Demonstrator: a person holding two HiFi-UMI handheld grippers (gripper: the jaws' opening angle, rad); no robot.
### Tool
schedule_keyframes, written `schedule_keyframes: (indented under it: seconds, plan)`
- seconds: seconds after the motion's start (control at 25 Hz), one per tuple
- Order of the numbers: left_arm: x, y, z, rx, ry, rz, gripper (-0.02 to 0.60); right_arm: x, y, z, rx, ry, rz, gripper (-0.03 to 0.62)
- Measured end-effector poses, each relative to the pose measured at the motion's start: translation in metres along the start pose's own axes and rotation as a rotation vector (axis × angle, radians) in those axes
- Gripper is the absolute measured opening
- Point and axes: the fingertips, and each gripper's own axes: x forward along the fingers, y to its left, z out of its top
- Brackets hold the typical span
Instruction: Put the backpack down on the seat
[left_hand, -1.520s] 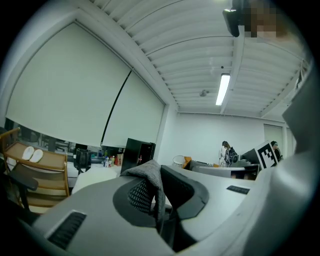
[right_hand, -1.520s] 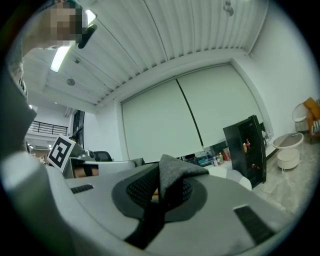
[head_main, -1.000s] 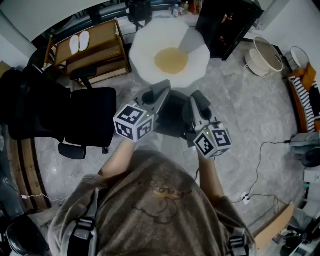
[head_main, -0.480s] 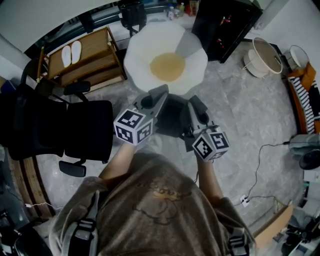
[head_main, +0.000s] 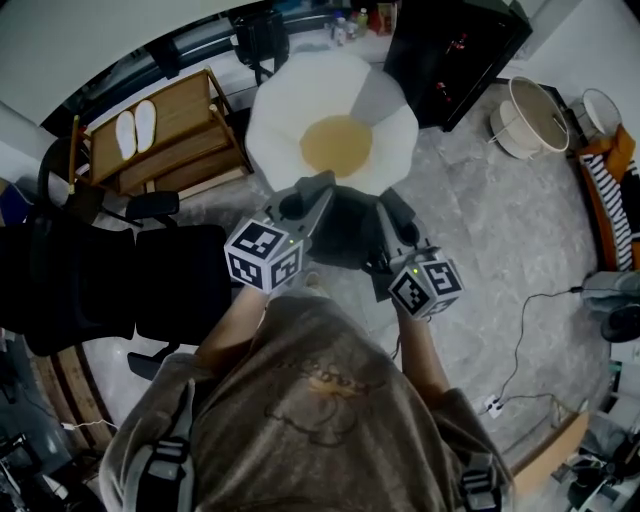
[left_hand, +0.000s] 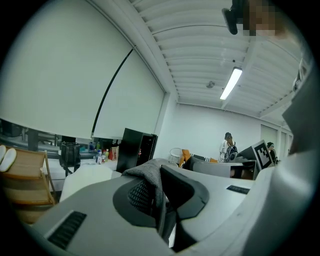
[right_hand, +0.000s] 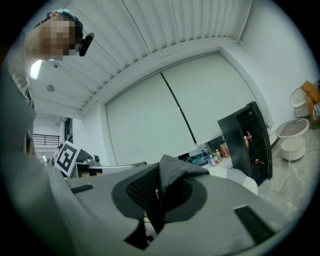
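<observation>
Before seat (head_main: 285, 110), backpack (head_main: 346, 232) carried closer

At upper centre the seat (head_main: 335, 140) is white with a yellow middle; the backpack (head_main: 345, 230) is dark grey.

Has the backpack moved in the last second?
Yes. In the head view, the backpack has come nearer the white egg-shaped seat, now overlapping its near edge.
</observation>
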Motion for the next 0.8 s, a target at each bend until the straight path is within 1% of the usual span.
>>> schedule_keyframes:
  seconds: [0.2, 0.4, 0.64, 0.8]
  plan:
    - [0.020, 0.020, 0.006, -0.004, 0.013, -0.032, 0.032, 0.027, -0.017, 0.007, 0.016, -0.007, -0.021, 0.031]
    - [0.044, 0.039, 0.021, -0.001, 0.021, -0.072, 0.032, 0.050, -0.032, 0.018, 0.018, -0.015, -0.054, 0.031]
    - [0.067, 0.058, 0.030, -0.016, 0.018, -0.080, 0.032, 0.069, -0.047, 0.026, 0.007, -0.010, -0.067, 0.031]
    - [0.083, 0.066, 0.037, -0.008, 0.018, -0.085, 0.032, 0.081, -0.061, 0.033, 0.006, -0.010, -0.071, 0.031]
